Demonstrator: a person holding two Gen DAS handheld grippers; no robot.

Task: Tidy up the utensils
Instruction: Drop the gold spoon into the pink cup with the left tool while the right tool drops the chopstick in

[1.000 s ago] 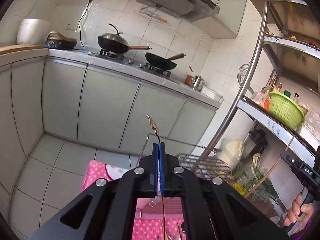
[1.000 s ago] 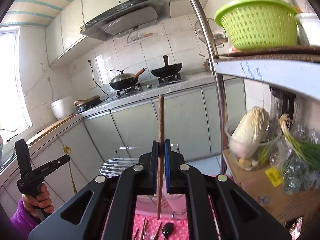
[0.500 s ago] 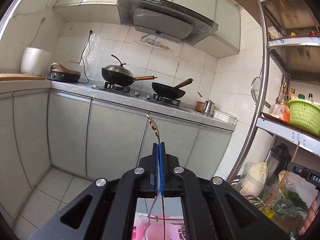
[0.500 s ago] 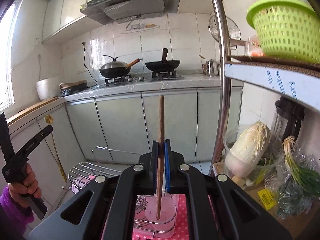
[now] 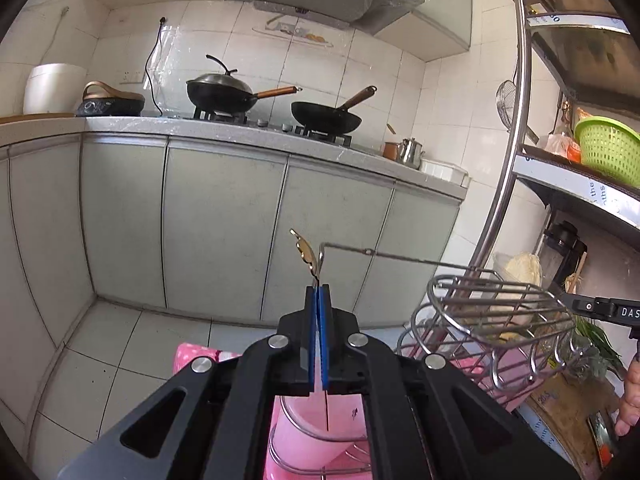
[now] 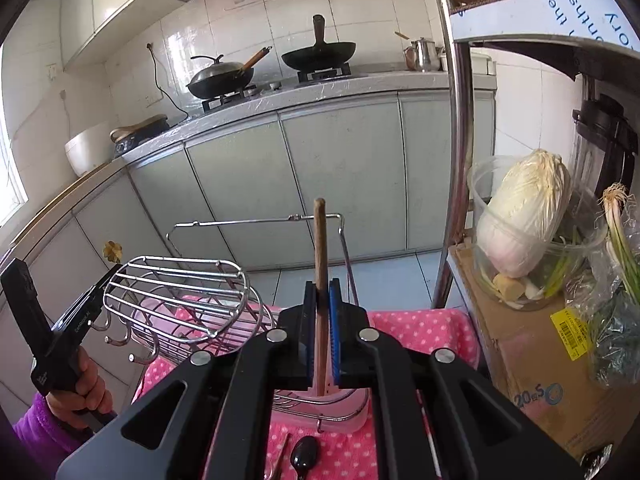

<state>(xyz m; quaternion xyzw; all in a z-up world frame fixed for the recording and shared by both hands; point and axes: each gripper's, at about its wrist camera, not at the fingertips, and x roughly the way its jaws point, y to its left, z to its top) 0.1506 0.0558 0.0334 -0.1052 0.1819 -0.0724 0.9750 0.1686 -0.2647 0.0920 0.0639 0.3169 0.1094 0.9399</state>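
Note:
My left gripper (image 5: pixel 318 294) is shut on a thin gold-handled utensil (image 5: pixel 305 252), held upright above a pink holder cup (image 5: pixel 320 432) in the wire rack (image 5: pixel 496 312). My right gripper (image 6: pixel 321 292) is shut on a wooden chopstick (image 6: pixel 320 248), held upright over another pink cup (image 6: pixel 320 404) of the same wire rack (image 6: pixel 180 292). The left gripper also shows in the right wrist view (image 6: pixel 108 276) at the left, with the gold handle end (image 6: pixel 112 251) above it. The right gripper's body shows at the right edge of the left wrist view (image 5: pixel 600 308).
A black spoon (image 6: pixel 304 458) and other utensils lie on the pink dotted cloth (image 6: pixel 416 332). A steel shelf post (image 6: pixel 456 160) stands at the right, with a cabbage tub (image 6: pixel 524 216) and cardboard box (image 6: pixel 532 360). Grey cabinets (image 5: pixel 224 232) and a stove with woks (image 5: pixel 224 94) are behind.
Both grippers have tilted down and moved closer to the wire rack, which now fills more of both views. Each still holds its utensil upright.

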